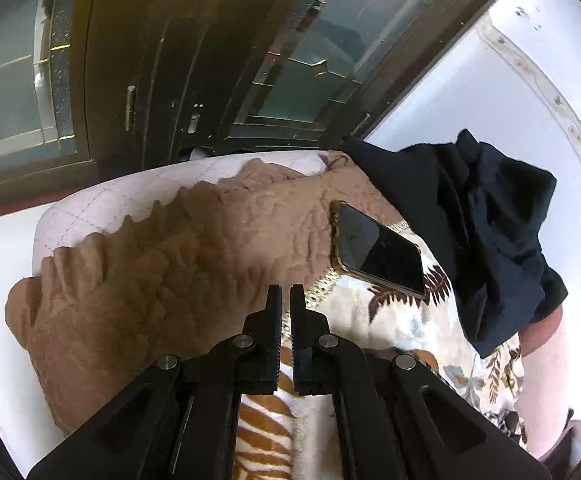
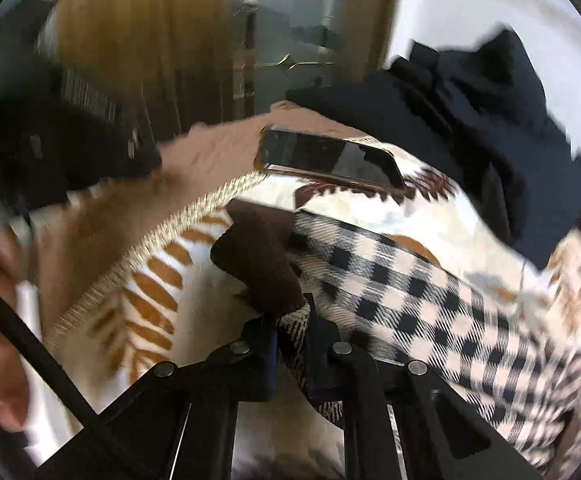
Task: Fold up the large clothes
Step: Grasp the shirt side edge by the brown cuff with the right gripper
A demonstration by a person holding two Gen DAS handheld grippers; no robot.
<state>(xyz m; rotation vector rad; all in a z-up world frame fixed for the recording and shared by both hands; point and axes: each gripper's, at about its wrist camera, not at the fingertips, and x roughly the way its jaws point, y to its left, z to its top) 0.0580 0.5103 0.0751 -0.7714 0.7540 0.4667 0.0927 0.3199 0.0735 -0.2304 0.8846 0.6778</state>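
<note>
Black tongs frame both views. Nearest, the right gripper [image 2: 292, 320] is clenched on the edge of a checked garment [image 2: 430, 300], whose dark brown cuff or collar [image 2: 258, 256] bunches just above the jaws; the cloth trails away to the right over a leaf-print blanket [image 2: 150, 280]. The left gripper [image 1: 286, 300] hovers over the same blanket [image 1: 370, 320] with its jaws nearly closed and nothing between them. Beyond lie a phone [image 1: 378, 248] on the blanket, a brown quilted cover [image 1: 170, 260], and a dark heap of clothing [image 1: 490, 220] farther right. Behind stands a glazed wooden door [image 1: 194, 60]. Judged from the loose, unspread cloth, folding has barely begun; flattening and every fold remain.
</note>
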